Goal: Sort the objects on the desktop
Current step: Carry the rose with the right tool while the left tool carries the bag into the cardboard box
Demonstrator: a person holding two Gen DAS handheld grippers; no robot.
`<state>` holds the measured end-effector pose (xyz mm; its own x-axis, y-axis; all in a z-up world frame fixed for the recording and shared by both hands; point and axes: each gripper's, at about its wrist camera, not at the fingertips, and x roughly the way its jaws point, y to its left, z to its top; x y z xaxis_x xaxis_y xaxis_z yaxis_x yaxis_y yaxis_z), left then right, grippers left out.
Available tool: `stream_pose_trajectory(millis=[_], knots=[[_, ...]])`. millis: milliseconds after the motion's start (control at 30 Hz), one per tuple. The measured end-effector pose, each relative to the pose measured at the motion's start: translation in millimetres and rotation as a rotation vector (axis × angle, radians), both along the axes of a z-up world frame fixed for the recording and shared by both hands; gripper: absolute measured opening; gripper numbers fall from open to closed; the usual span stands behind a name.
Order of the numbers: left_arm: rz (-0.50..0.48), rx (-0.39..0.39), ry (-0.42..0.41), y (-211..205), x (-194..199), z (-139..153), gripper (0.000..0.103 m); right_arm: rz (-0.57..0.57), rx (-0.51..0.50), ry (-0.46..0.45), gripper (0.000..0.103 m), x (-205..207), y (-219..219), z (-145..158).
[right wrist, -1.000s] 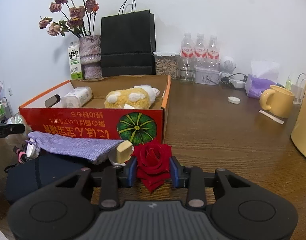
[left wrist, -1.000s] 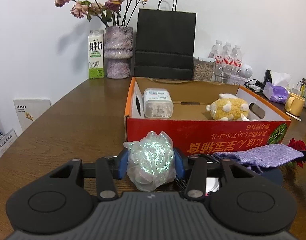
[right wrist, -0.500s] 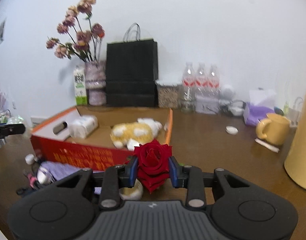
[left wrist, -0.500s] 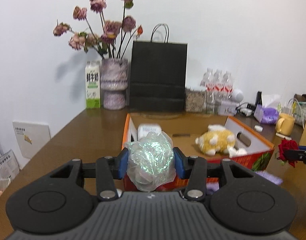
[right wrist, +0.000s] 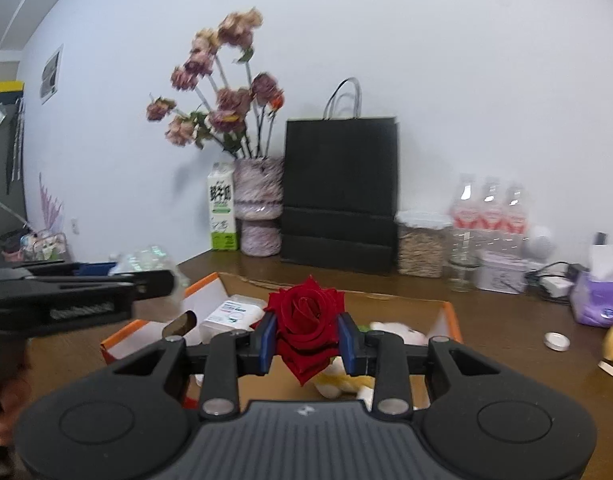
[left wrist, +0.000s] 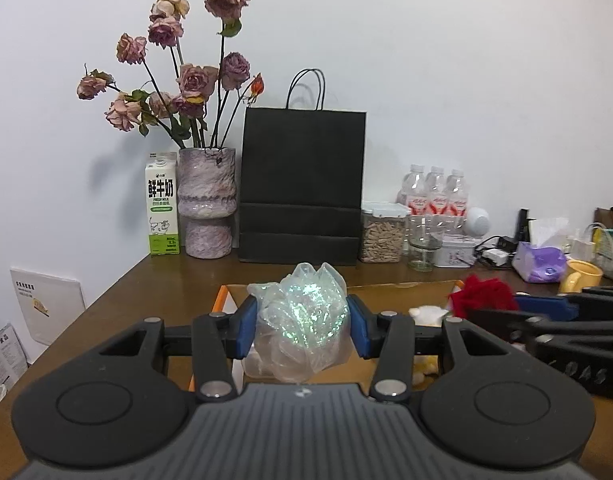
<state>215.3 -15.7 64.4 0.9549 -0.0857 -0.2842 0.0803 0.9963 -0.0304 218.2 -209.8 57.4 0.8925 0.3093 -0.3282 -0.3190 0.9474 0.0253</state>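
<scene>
Cardboard box (right wrist: 450, 312) below both loads, ready for dropping | left tongs (left wrist: 300, 326) clenched on iridescent bag (left wrist: 302, 320) | right tongs (right wrist: 305, 338) clenched on red rose (right wrist: 304, 320)

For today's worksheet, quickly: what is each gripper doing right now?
Left gripper: shut on the crumpled iridescent plastic ball.
Right gripper: shut on the red fabric rose.
</scene>
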Motion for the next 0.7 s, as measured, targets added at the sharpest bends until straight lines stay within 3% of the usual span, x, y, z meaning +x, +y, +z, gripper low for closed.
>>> stream_pose_trajectory(millis=[300,433,700], knots=[[0.060,0.026,0.126,1,58,-38,0.047,0.018,-0.009,0.143,0.031,70,29,-36],[0.050,0.043,0.165,2,64,-50,0.047,0.037,-0.006,0.186,0.031,77,30,-52],[0.050,0.078,0.185,-3,64,-58,0.048,0.033,-0.027,0.188,0.031,72,32,-60]])
